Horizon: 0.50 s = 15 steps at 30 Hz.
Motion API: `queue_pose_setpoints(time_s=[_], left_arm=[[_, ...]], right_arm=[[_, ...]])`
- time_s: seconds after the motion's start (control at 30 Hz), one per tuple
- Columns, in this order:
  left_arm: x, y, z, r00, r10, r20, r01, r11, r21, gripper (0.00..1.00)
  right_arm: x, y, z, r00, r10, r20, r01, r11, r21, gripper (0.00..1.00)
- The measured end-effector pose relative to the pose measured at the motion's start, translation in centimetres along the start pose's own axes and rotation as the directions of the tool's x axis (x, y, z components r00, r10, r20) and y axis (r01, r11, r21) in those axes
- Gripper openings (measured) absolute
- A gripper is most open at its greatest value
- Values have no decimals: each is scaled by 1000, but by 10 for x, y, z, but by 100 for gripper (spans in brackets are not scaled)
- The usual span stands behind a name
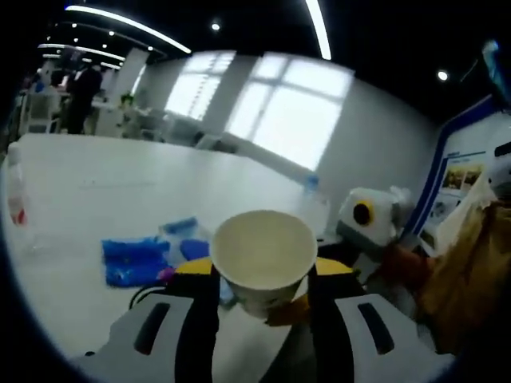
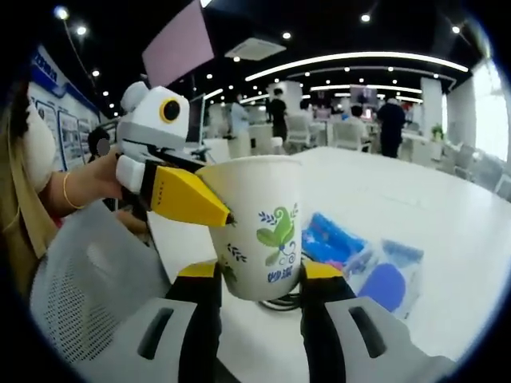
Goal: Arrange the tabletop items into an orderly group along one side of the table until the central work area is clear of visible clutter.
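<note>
A white paper cup [image 2: 257,227] with a green leaf print is held upright between the jaws of the right gripper [image 2: 261,279], which press its lower sides. The left gripper [image 2: 188,195] is seen pinching the cup's rim from the left. In the left gripper view the cup's open mouth [image 1: 263,247] sits between the left jaws. Blue packets [image 2: 363,255] lie on the white table [image 2: 415,199] just right of the cup.

Both views are bright indoors, lit by long ceiling strip lights [image 2: 359,60] and round spots. In the left gripper view, big windows [image 1: 295,116] blow out white and the whole picture is soft and smeared. The right gripper view is sharper. Fisheye bending curves the edges; the white worktop [image 2: 415,199] shows glare.
</note>
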<state>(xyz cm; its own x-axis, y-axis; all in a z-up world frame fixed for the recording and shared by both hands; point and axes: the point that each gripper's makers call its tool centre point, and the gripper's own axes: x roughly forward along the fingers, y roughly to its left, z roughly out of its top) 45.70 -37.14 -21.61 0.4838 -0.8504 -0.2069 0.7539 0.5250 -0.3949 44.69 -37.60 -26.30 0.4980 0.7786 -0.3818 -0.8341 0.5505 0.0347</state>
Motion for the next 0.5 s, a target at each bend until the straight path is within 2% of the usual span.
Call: queue_pose_setpoints(time_s=[0.07, 0.1, 0.3, 0.37, 0.4, 0.5], left_arm=[[-1, 2, 3, 1000, 13, 7, -14, 1000, 25, 41], [-2, 3, 4, 1000, 17, 7, -18, 999, 29, 41], [-8, 13, 10, 999, 51, 7, -51, 997, 58, 41], [-11, 16, 12, 998, 62, 8, -63, 996, 66, 41], [-12, 18, 13, 998, 66, 9, -66, 996, 67, 41], [-17, 25, 15, 996, 84, 11, -85, 994, 75, 41]], right_arm=[[0, -6, -6, 999, -32, -37, 30, 999, -36, 39], [0, -9, -11, 997, -51, -63, 48, 998, -49, 43], [3, -10, -19, 991, -75, -115, 65, 994, -91, 58], [3, -11, -22, 989, -75, -129, 66, 995, -75, 62], [3, -11, -26, 986, -74, -148, 69, 997, -39, 66], [3, -12, -28, 985, -77, -153, 78, 997, -4, 77]])
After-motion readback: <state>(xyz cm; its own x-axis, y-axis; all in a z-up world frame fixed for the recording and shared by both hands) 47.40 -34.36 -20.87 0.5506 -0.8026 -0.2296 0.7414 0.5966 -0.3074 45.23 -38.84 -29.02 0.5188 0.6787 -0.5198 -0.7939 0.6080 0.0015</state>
